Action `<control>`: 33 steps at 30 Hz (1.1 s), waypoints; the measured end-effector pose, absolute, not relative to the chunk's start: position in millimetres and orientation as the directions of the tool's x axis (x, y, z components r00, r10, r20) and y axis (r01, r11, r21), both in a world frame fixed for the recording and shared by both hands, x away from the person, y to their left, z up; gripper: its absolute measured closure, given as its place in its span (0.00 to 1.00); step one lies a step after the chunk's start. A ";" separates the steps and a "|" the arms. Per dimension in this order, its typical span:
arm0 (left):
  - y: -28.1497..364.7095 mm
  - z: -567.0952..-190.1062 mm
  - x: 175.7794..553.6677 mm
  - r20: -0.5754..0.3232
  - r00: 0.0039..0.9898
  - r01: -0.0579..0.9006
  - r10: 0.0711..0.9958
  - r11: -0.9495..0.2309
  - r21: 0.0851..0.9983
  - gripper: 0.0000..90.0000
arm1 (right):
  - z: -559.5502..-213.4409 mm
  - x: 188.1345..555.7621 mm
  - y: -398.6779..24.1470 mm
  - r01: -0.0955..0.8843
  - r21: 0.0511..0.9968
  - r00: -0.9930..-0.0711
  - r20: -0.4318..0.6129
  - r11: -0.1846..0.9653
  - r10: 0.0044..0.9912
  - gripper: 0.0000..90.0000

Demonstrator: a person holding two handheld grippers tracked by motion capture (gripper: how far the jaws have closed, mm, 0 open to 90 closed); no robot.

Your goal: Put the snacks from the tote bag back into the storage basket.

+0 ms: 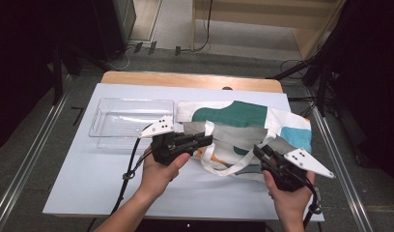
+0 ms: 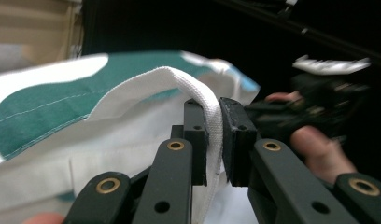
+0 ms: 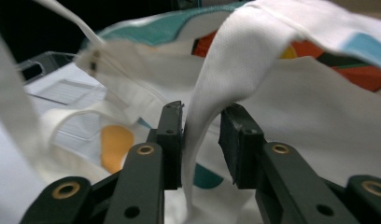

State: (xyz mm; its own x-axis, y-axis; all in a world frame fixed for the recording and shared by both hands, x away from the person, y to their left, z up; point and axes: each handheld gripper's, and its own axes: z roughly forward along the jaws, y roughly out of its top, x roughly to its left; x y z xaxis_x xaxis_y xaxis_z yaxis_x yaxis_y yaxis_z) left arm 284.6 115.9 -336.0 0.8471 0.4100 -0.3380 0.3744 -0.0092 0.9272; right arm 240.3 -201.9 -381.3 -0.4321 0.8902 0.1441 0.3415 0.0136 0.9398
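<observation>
high view: tote bag (image 1: 243, 125), white cloth with teal, orange and grey patches, lying mostly flat on the right half of the white worktop (image 1: 89, 179), just beside a clear plastic tray (image 1: 130, 123) on its left. left gripper (image 1: 204, 141) at the bag's near left edge, right gripper (image 1: 259, 151) at its near right edge, both reaching in toward the handles. left gripper view: fingers (image 2: 196, 135) nearly closed, pinching a white webbing strap (image 2: 212, 116) that arches up and over between them. right gripper view: fingers (image 3: 171, 135) a little wider apart, with a band of the bag's white strap or hem (image 3: 212, 121) hanging between them; lies against the left pad, gap to the right pad, so loosely caught rather than clamped. judged as light, soft and floppy: no stiffness, likely to sag, fold and swing once lifted, not fragile, woven surface not slippery. best taken by the straps or the stitched rim, where the cloth is doubled; thin single panel likely to slide out of a loose pinch.
</observation>
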 end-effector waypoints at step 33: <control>40.9 -375.7 287.8 -0.144 0.864 0.306 0.483 -0.277 0.911 0.83 | -362.4 247.9 -193.5 0.253 0.965 -0.525 0.198 -0.070 0.828 0.98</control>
